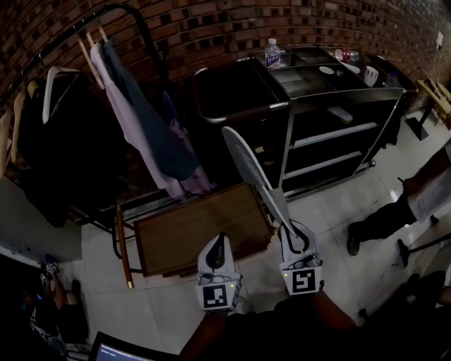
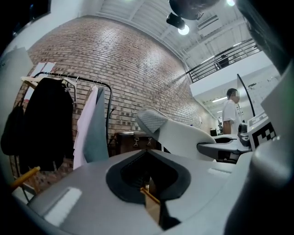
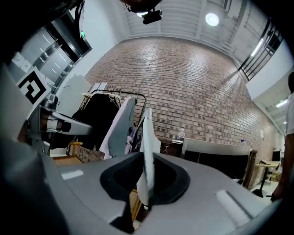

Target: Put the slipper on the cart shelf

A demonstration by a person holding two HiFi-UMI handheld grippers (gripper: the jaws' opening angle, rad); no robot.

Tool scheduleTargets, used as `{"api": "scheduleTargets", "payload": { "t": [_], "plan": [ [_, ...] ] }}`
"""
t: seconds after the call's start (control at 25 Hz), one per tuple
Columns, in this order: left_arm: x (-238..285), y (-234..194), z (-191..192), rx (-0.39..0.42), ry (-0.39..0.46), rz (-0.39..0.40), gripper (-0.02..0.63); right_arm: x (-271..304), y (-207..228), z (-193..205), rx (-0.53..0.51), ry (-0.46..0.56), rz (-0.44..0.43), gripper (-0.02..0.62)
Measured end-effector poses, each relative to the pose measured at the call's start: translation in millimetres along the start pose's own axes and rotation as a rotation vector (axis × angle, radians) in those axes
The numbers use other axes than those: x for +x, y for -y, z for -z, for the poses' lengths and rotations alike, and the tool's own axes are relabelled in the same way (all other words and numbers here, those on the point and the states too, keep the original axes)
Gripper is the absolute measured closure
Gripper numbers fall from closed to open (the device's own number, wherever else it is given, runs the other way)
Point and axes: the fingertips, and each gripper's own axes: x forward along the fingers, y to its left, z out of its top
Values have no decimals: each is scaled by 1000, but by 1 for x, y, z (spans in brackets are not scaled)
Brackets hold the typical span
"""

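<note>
Head view, looking steeply down at a pale tiled floor [image 1: 338, 233] in front of a brick wall [image 1: 211, 28]. We mark the right gripper [image 1: 287, 229], whose jaws are clamped on one end of the slipper [image 1: 246, 158]. The slipper is a flat grey-white sole that is held in the air. It slants up and to the left from the jaws toward the far side and touches nothing else. In the right gripper view we see the slipper edge-on, a thin pale blade standing upright between the closed jaws.

The left gripper [image 1: 219, 245] is just beside the right one, on its left. Its jaws are drawn together and in its own view we find nothing between them. That view also shows the slipper and the other gripper to its right.

The cart [image 1: 331, 106] stands far right against the wall. It is a black frame with pale-edged shelves [image 1: 337, 134], well apart from the slipper. On its top we note a water bottle [image 1: 273, 53] and a few small items too small to name.

Left of the cart is a clothes rack [image 1: 106, 10] hung with a black garment [image 1: 56, 141], a pinkish-white one [image 1: 134, 127] and a blue-grey one [image 1: 158, 134]. A wooden case [image 1: 201, 225] lies on the floor below the rack, just beyond the grippers. A person's leg [image 1: 387, 218] enters from the right edge.
</note>
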Motion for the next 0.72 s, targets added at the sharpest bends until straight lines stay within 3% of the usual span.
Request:
{"api": "scheduleTargets", "payload": {
  "t": [0.32,0.72],
  "plan": [
    [56,69,9,15,-43,-14,594,-9,79,55,-11,-80,-38,551],
    [129,142,23,23,-35,-9,594,-25,178,132,22,-184,-10,551]
  ]
}}
